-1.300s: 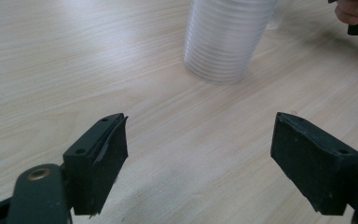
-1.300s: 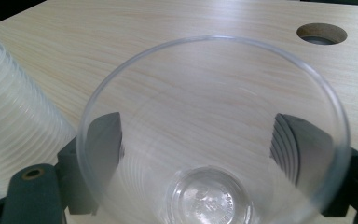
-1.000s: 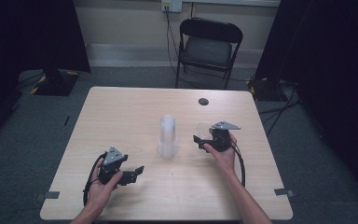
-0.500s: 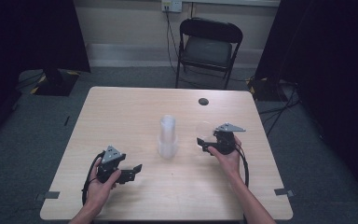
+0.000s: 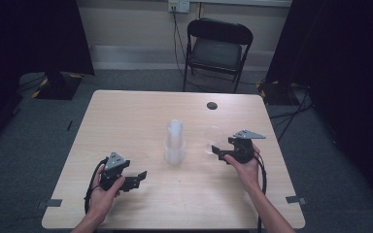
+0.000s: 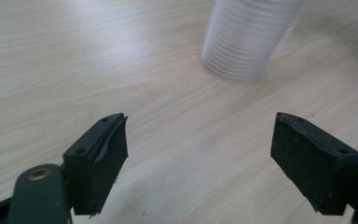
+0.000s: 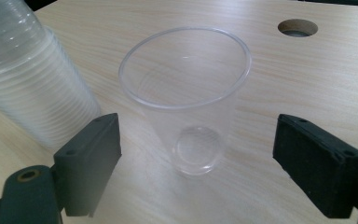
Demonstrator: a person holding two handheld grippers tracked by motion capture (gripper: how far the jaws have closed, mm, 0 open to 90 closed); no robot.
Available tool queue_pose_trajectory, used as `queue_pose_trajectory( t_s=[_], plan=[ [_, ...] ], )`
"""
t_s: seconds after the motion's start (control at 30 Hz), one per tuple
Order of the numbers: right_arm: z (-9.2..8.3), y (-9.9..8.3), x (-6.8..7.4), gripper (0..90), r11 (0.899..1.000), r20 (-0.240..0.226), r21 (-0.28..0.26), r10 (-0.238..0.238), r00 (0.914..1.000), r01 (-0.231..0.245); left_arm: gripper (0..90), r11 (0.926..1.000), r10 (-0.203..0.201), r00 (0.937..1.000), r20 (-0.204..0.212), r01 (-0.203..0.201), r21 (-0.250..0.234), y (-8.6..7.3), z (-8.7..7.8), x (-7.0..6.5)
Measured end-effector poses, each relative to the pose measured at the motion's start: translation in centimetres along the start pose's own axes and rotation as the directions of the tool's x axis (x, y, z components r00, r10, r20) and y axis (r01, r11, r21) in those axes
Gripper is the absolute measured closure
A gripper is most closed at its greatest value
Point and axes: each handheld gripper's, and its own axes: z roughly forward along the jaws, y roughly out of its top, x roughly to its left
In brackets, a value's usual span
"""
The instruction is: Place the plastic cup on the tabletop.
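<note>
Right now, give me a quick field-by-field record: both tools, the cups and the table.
left tool: open, holds nothing, near the table's front left
right tool: open, jaws either side of the single cup, not touching it
single cup: clear, upright, empty, right of the stack
cup stack: clear nested cups, mid-table
table: light wood, round hole near far edge

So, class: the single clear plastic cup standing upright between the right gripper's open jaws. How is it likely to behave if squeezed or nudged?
The single cup has thin, see-through walls, so it probably flexes or crumples under a firm squeeze. It looks empty, so it is likely very light and may slide across the table. Its base is narrower than its rim, so a high push could tip it.
</note>
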Motion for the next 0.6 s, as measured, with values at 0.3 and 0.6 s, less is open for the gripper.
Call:
queue_pose_trajectory(
  t_s=[0.3, 0.6],
  plan=[
    [-2.2, -0.7, 0.3, 15.8, 1.000, 0.013, -0.013, 0.018, 0.9998, -0.018, 18.5, 1.0000, 0.009, 1.0000, -0.001, -0.009, 0.002, 0.1, 0.0, -0.1],
    [-4.6, -2.2, 0.9, 16.2, 1.000, 0.009, -0.002, 0.025, 0.9996, -0.025, 18.7, 1.0000, -0.001, 1.0000, -0.001, 0.001, -0.007, 0.1, -0.2, 0.0]
  ],
)
